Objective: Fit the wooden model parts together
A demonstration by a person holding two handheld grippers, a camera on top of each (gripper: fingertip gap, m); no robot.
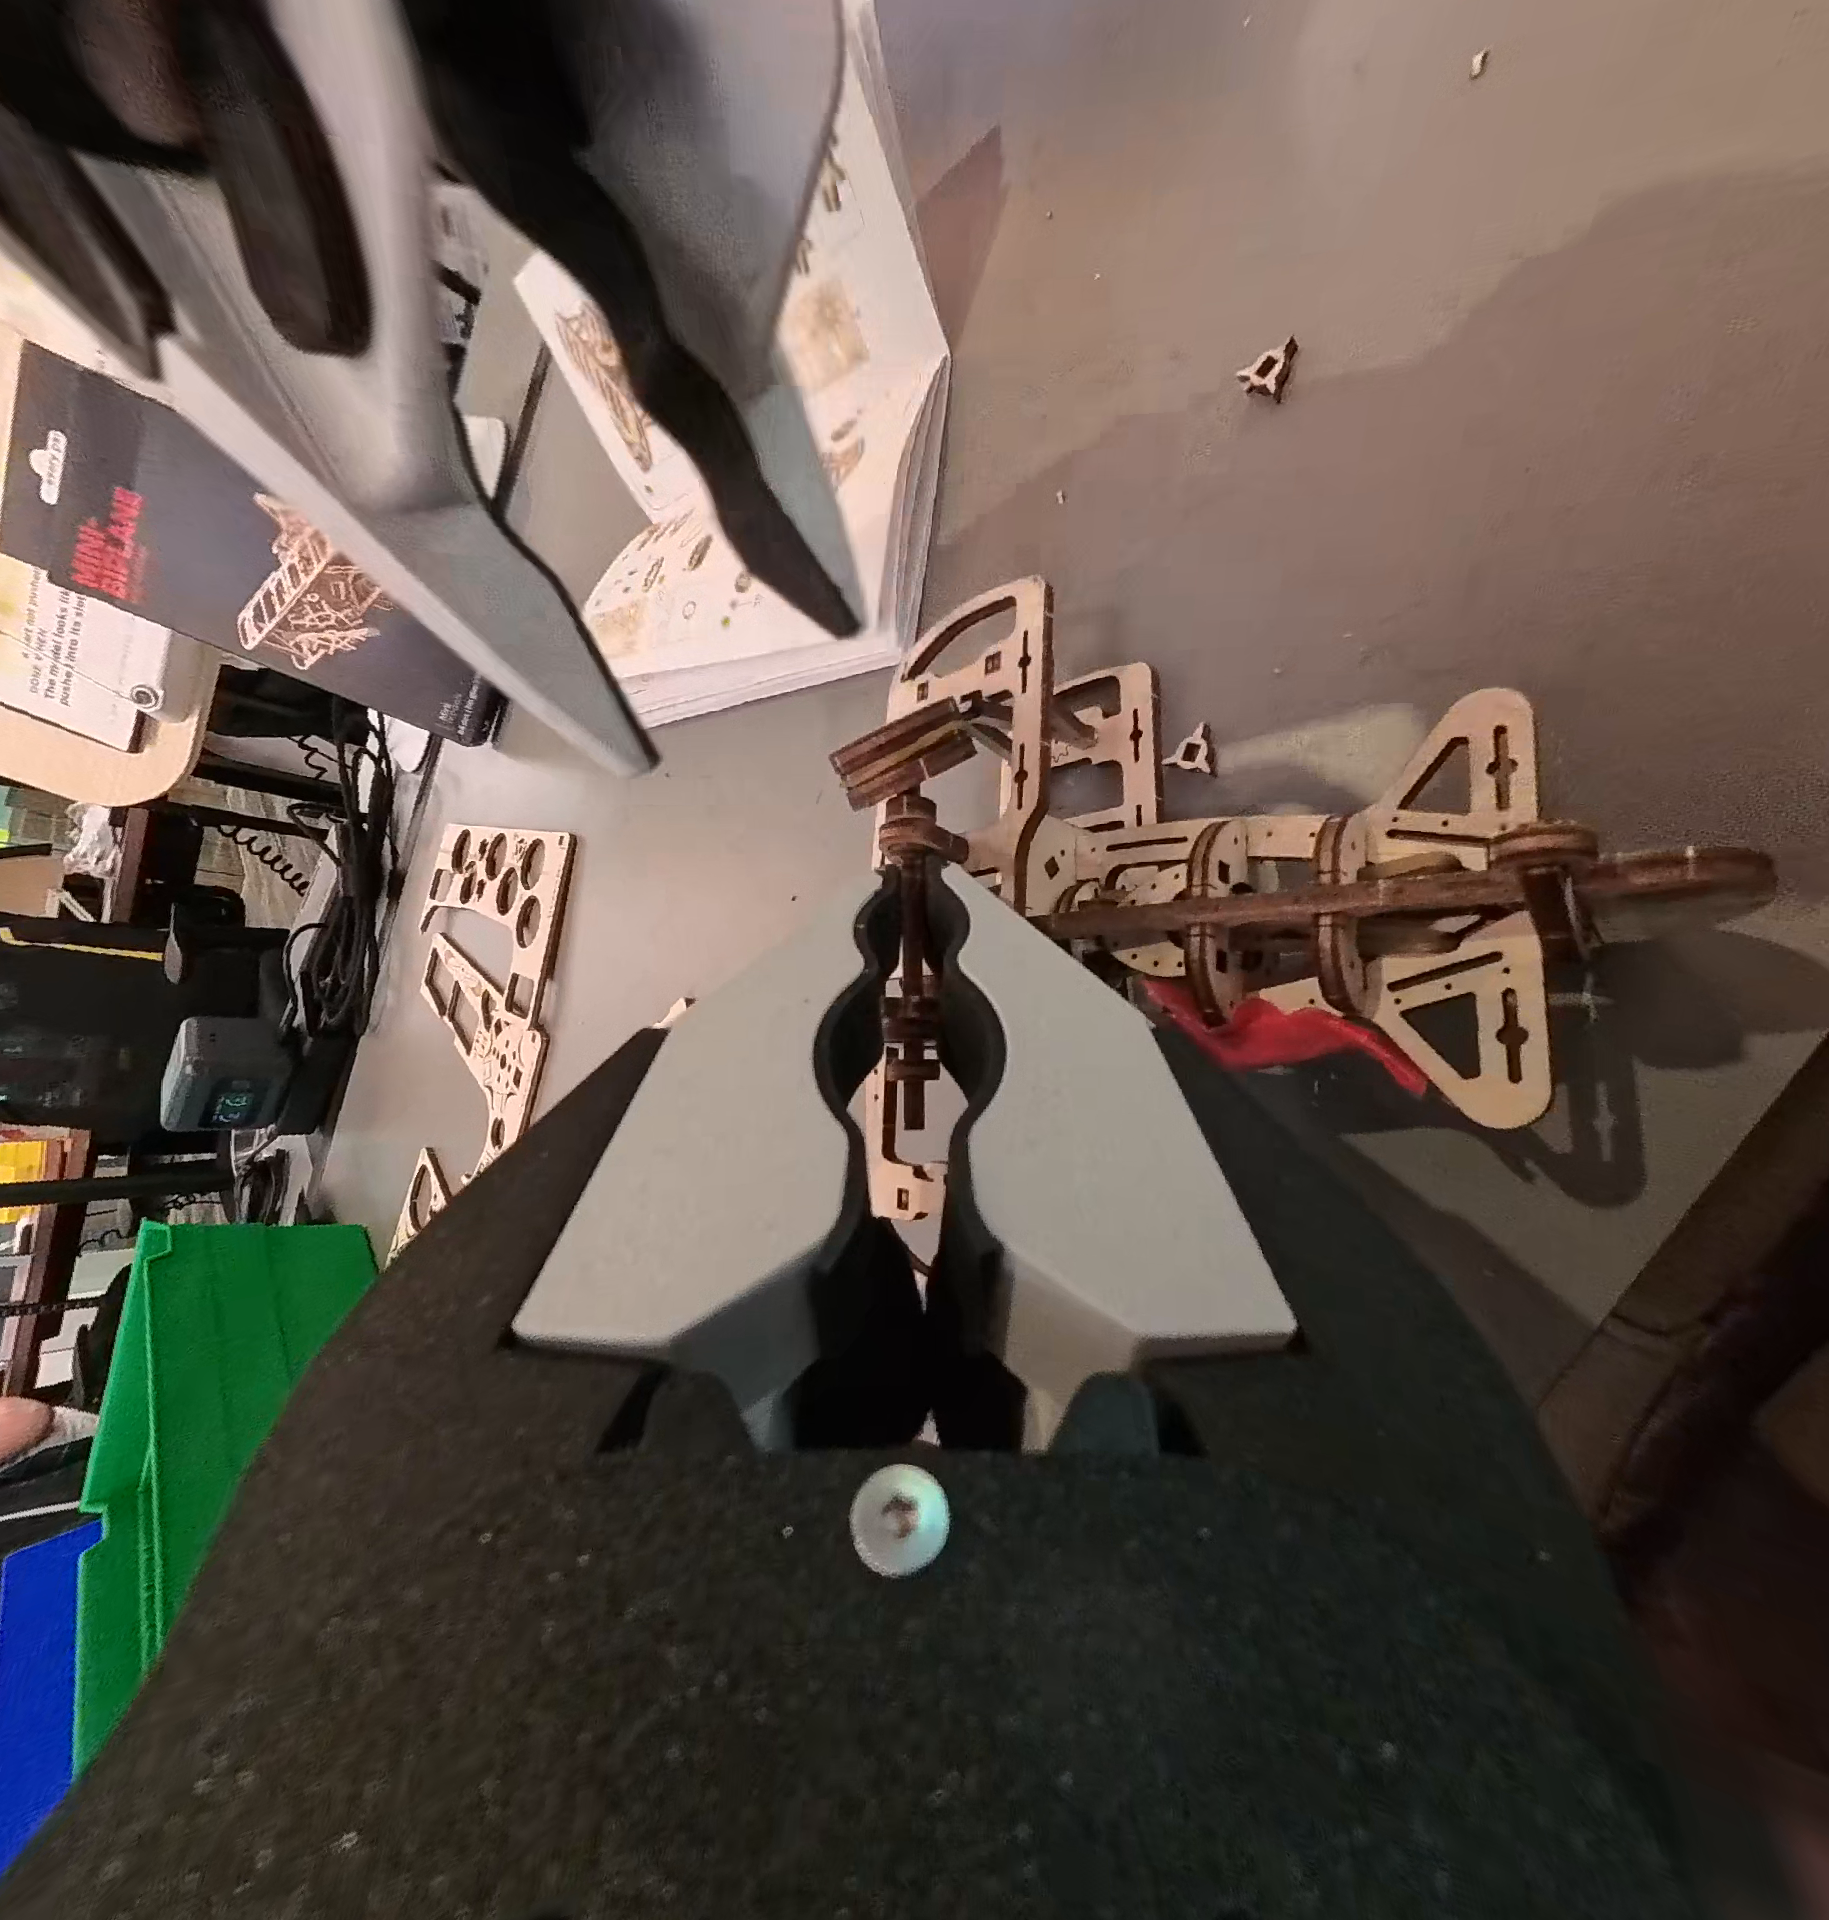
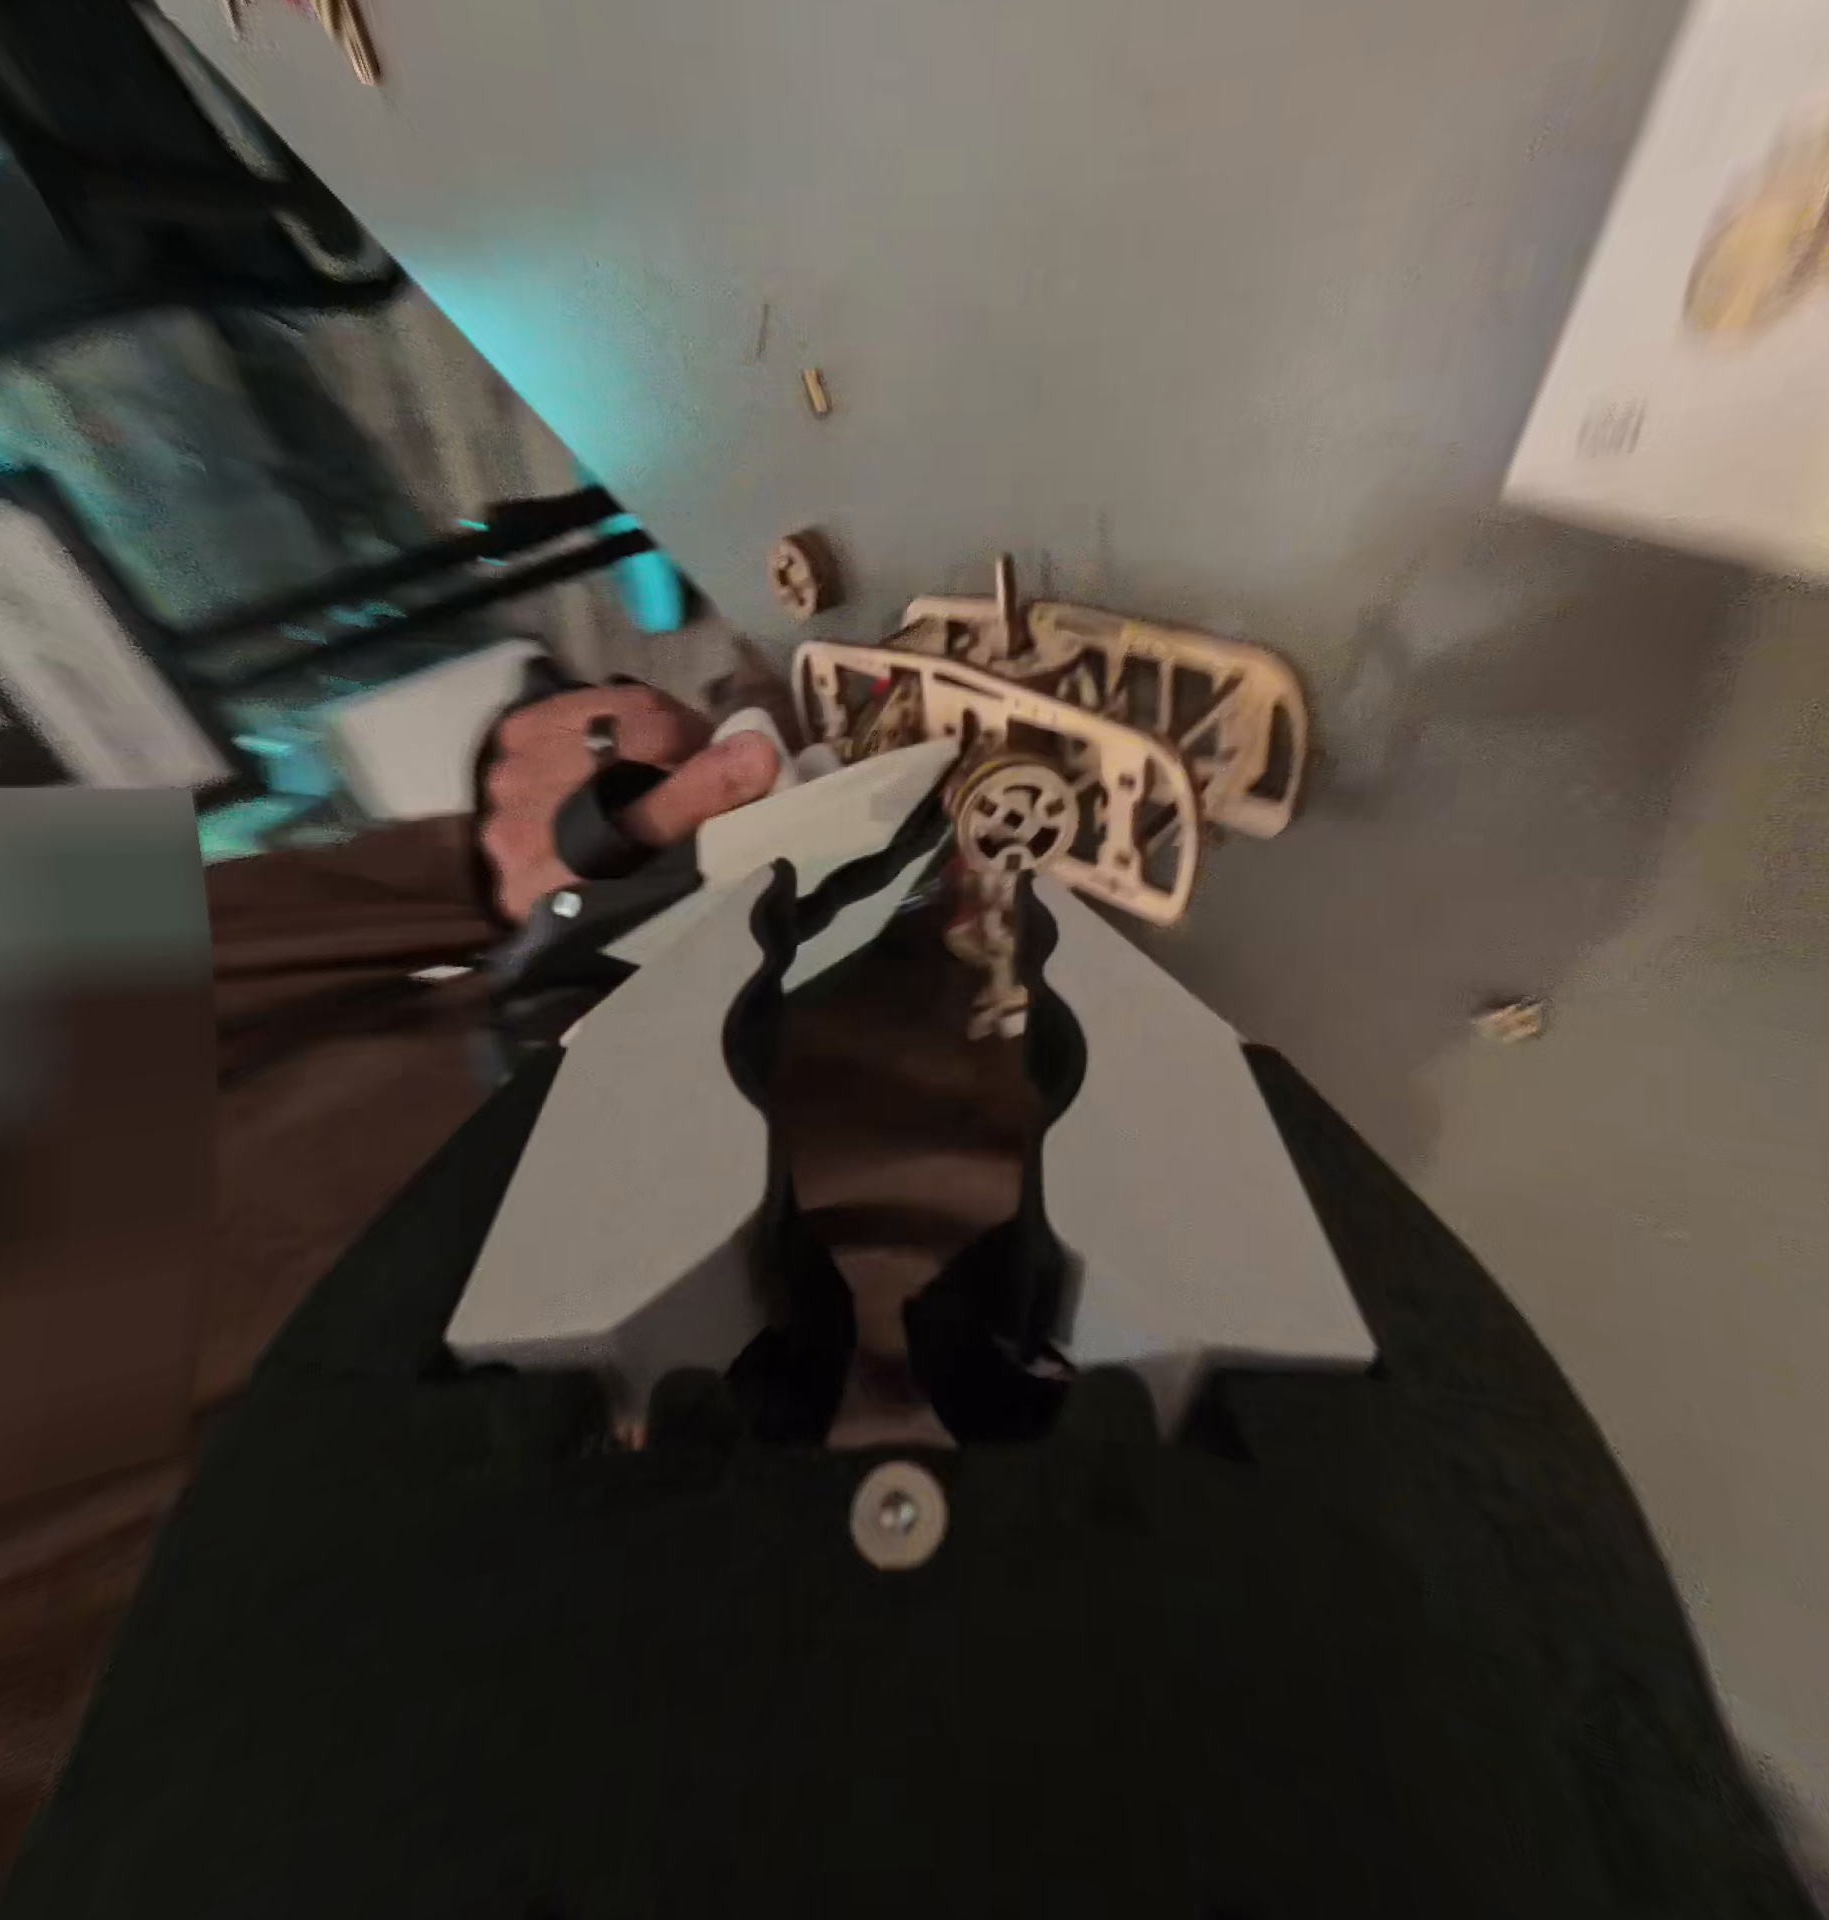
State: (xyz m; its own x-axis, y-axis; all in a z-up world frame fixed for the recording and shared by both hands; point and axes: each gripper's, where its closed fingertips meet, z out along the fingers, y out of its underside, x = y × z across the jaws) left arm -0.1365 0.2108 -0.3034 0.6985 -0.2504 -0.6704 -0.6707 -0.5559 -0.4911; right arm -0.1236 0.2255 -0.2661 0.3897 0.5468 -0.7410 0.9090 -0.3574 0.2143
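- The left gripper (image 1: 915,894) is clenched on a slim wooden sub-assembly (image 1: 905,1039), a layered strip with a small propeller-like piece (image 1: 905,753) at its far tip.
- The main model, a wooden biplane (image 1: 1305,894), lies on the grey surface (image 1: 1409,312) just right of that held part, touching or nearly touching it at the nose; a red scrap (image 1: 1294,1029) sits under its fuselage.
- The right gripper (image 2: 905,883) is released, its fingers (image 2: 671,1091) spread and empty, hovering just near of the biplane's (image 2: 1055,758) wheel (image 2: 1012,816); the picture is blurred.
- In the right wrist view, the left gripper's tip (image 2: 889,790) meets the model beside the wheel.
- Judgement: the step in hand is seating the nose part into the biplane.
- Next move likely calls for the right gripper to steady the fuselage while the left pushes straight along the slot, gently, since thin plywood tabs could snap.
- An instruction booklet (image 1: 785,582) and emptied part sheets (image 1: 484,987) lie left and far.
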